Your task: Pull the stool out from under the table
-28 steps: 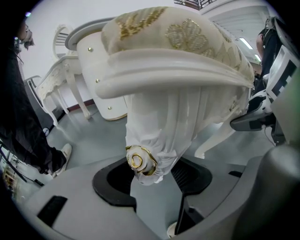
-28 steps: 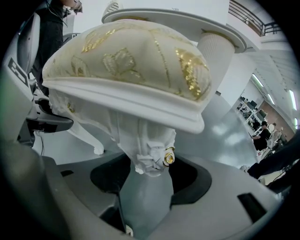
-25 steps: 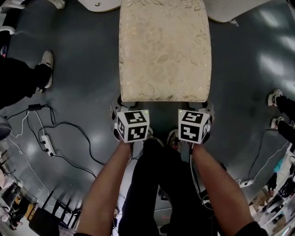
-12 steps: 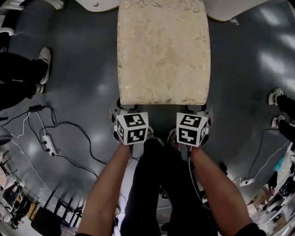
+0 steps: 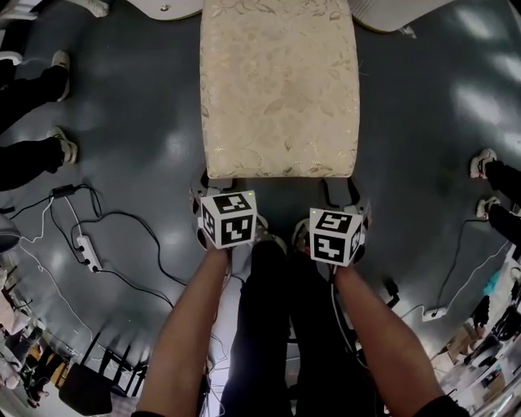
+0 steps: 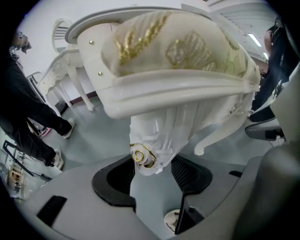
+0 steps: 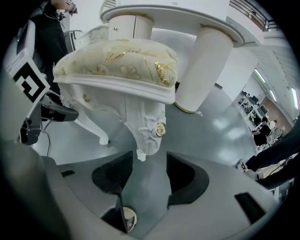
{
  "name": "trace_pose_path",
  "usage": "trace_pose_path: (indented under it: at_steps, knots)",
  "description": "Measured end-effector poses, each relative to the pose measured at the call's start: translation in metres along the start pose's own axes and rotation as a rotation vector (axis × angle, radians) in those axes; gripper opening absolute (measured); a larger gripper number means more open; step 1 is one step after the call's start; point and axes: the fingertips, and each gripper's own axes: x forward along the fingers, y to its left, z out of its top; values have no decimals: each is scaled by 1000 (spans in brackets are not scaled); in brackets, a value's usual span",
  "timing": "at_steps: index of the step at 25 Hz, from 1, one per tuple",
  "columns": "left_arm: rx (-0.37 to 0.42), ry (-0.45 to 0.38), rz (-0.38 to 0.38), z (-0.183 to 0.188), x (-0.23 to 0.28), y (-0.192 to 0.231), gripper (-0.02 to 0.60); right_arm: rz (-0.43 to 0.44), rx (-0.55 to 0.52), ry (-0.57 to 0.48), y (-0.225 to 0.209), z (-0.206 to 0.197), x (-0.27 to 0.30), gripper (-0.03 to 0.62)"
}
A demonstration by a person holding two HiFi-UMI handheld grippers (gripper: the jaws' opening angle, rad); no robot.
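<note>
Left tool point(image 6: 154, 164) looks clenched on the stool's near-left leg point(image 6: 157, 136), which fills the gap between its jaws. It hasn't shifted. Right tool point(image 7: 149, 171) is released and we've just drawn it back, so its leg point(image 7: 145, 126) now sits just past the jaw tips, not between them. Stool point(image 5: 279, 85) stands on the floor point(image 5: 146, 138) right ahead of us, seat mostly clear of the table point(image 7: 178, 11) behind. We judge the pull about done, left release next.
</note>
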Motion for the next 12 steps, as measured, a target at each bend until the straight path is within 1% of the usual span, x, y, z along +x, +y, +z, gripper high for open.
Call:
trace_pose_path:
  at_steps: [1,3,5,9,12]
  knots:
    - [-3,6,3,-2,-3,-1,247,2,-3,-3,-2,-2,-3,213]
    - [-4,15,5,-7,-12,-3,228,-1,-15,-17,-6,-3,-11,120]
    - [-9,19,6,-12,-22,-4,214,2,-41,-29,-7,0,-20,104]
    - [-41,38,22,-24,-45,-5,144,21,-63,-39,-8,7,-37,74]
    - [-58,52,16,-29,-62,-11,130,33,-65,-56,-10,14,-52,64]
